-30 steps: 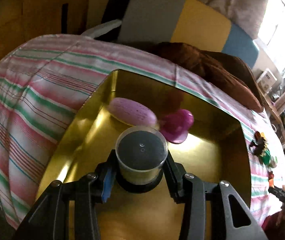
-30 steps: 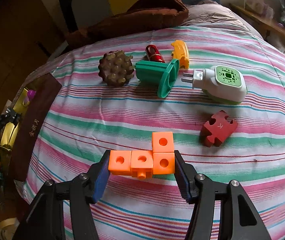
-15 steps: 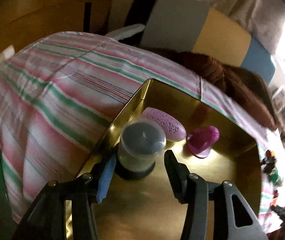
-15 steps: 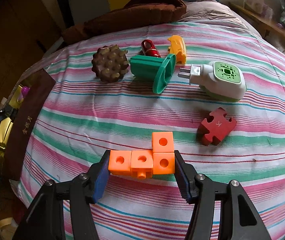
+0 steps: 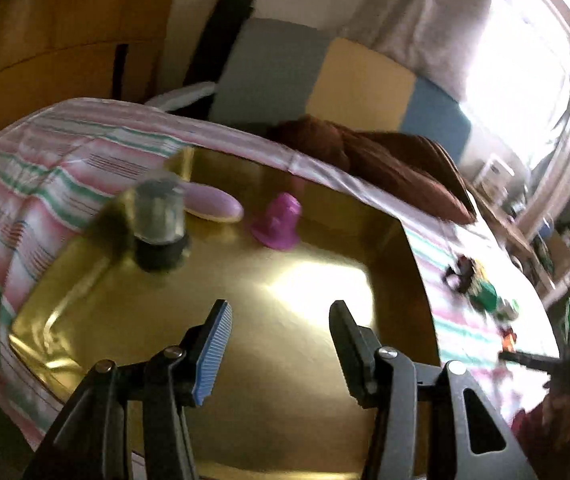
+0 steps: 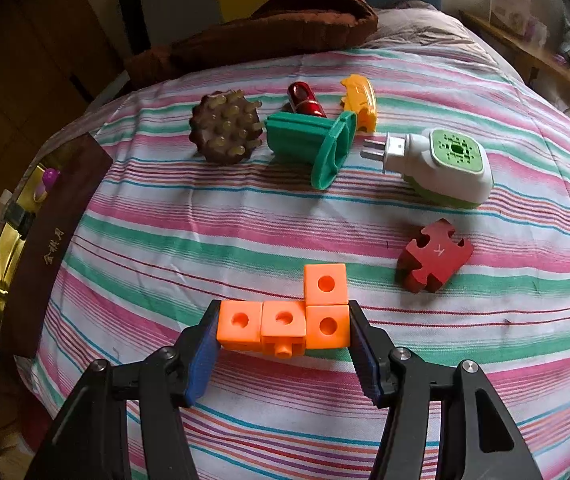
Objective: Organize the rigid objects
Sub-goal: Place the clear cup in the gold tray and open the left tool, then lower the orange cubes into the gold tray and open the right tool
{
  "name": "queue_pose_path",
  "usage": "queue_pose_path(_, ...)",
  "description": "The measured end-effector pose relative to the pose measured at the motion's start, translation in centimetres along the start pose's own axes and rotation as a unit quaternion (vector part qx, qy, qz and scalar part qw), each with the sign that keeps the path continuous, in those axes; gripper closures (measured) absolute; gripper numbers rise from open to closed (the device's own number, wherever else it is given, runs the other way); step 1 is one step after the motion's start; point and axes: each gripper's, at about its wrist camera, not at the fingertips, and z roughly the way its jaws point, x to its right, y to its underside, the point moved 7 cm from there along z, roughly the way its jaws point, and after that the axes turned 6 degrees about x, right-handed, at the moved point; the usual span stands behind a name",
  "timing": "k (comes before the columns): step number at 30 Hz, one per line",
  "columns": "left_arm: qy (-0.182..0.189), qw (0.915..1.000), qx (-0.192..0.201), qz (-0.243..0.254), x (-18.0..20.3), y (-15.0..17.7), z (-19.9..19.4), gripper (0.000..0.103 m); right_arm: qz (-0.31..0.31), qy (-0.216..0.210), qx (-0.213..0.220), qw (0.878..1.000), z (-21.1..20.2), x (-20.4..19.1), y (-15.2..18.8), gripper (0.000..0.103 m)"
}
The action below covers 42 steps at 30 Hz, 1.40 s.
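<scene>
My left gripper (image 5: 281,320) is open and empty above the gold tray (image 5: 325,380). In the tray stand a clear cup with a dark lid (image 5: 159,220) at the far left, a pale purple oval (image 5: 213,202) and a magenta cone piece (image 5: 279,222). My right gripper (image 6: 283,336) is shut on an orange block cluster (image 6: 297,316) just above the striped bedspread (image 6: 205,240). Beyond it lie a brown studded disc (image 6: 225,128), a green funnel piece (image 6: 313,144), a red cylinder (image 6: 307,100), a yellow piece (image 6: 359,100), a white-green plug-in (image 6: 441,166) and a red puzzle block (image 6: 435,256).
A brown blanket (image 6: 277,28) is bunched at the head of the bed. The gold tray also shows at the left edge of the right wrist view (image 6: 3,256), with a dark brown box wall (image 6: 53,240) beside it. A shelf (image 6: 533,52) stands at the far right.
My left gripper opened, let go of the clear cup in the tray and drew back and to the right. My right gripper still holds the orange blocks in much the same place.
</scene>
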Motion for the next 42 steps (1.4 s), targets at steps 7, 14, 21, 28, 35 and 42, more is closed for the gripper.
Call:
queue_pose_path(7, 0.023, 0.9992, -0.014, 0.028, 2.2, 1.6, -0.5, 0.051, 0.002, -0.014, 0.026, 1.0, -1.0, -1.5, -0.5, 0.043)
queue_pose_path(14, 0.019, 0.9991, -0.016, 0.035, 2.5, 2.1, -0.7, 0.052, -0.02, -0.056, 0.033, 0.998, -1.1, -7.9, -2.0, 0.043)
queue_pose_path(21, 0.007, 0.9992, -0.015, 0.036, 1.7, 2.3, -1.2, 0.051, -0.092, -0.116, 0.044, 0.988, -0.5, -19.1, -5.0, 0.043)
queue_pose_path(28, 0.009, 0.9993, -0.011, 0.033, 1.2, 2.1, -1.6, 0.051, -0.166, -0.113, 0.039, 0.979, 2.5, -29.0, -6.8, 0.043)
queue_pose_path(35, 0.009, 0.9994, -0.016, 0.03, 0.8, 2.1, -1.7, 0.051, -0.186, -0.053, -0.024, 0.981, 9.0, -32.0, -7.8, 0.043)
queue_pose_path(42, 0.013, 0.9993, -0.018, 0.029, 0.7, 2.2, -1.7, 0.051, -0.17, -0.007, -0.032, 0.985, 13.1, -31.5, -10.3, 0.042)
